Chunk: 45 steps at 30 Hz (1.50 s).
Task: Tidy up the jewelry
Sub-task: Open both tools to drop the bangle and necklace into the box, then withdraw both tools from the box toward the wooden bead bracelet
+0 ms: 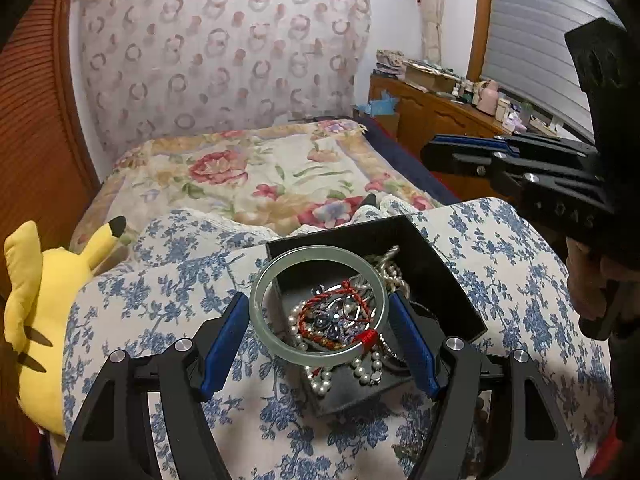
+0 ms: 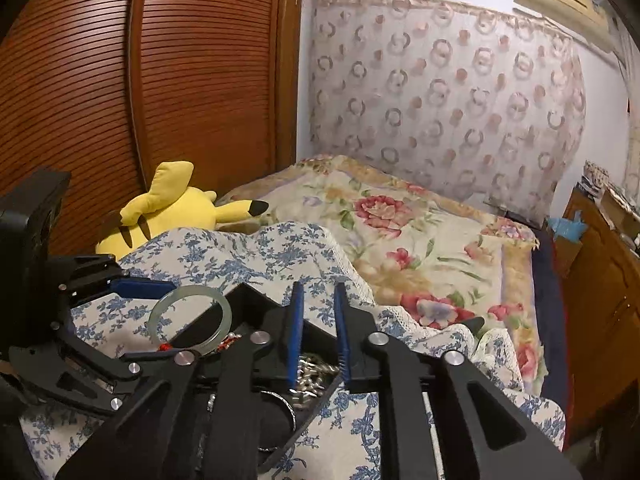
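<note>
Left gripper [image 1: 320,326] has the pale green bangle [image 1: 318,306] pinched between its blue pads, holding it just above the black box [image 1: 432,276]. Right gripper [image 2: 319,334] hovers over the box's other side, fingers nearly together with only a slim gap and nothing in it. Around them: blue-flowered cloth [image 1: 520,248], a yellow plush toy [image 1: 40,300] off to the left. Inside the box (a tangle!), pearl strands [image 1: 320,380], a red cord bracelet [image 1: 344,320], silver chain [image 1: 390,268].
</note>
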### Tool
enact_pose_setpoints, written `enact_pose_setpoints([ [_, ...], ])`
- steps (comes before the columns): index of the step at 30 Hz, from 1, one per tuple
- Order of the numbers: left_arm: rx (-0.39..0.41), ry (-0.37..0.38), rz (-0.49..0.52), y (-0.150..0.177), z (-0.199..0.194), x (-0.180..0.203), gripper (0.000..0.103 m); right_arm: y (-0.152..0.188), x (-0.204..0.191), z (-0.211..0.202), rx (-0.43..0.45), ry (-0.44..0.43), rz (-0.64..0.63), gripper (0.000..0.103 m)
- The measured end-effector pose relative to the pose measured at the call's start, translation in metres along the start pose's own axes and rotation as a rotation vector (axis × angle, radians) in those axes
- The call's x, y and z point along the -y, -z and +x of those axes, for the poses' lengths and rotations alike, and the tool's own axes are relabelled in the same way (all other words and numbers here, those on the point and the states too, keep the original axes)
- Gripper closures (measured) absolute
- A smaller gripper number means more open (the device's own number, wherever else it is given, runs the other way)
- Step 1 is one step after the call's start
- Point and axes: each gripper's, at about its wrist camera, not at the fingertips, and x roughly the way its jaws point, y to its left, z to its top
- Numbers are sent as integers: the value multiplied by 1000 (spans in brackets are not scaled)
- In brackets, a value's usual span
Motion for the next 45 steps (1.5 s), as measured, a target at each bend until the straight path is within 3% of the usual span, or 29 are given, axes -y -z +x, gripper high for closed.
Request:
enact_pose_setpoints([
  [12, -15, 6, 31, -3, 12, 14, 34, 28, 7, -12, -21, 2, 32, 85],
  [19, 5, 1, 22, 2, -5, 11, 34, 48, -1, -21, -40, -11, 46, 85],
  [37, -19, -42, -31, 74, -54, -12, 33, 108, -33, -53, -97, -20, 106, 84],
  [40, -29, -40, -33, 84, -56, -11, 33, 116, -37, -55, -110, -23, 118, 70],
  [45, -48, -43, -34, 101, -56, -9, 30, 128, -49, -53, -140, -34, 122, 69],
])
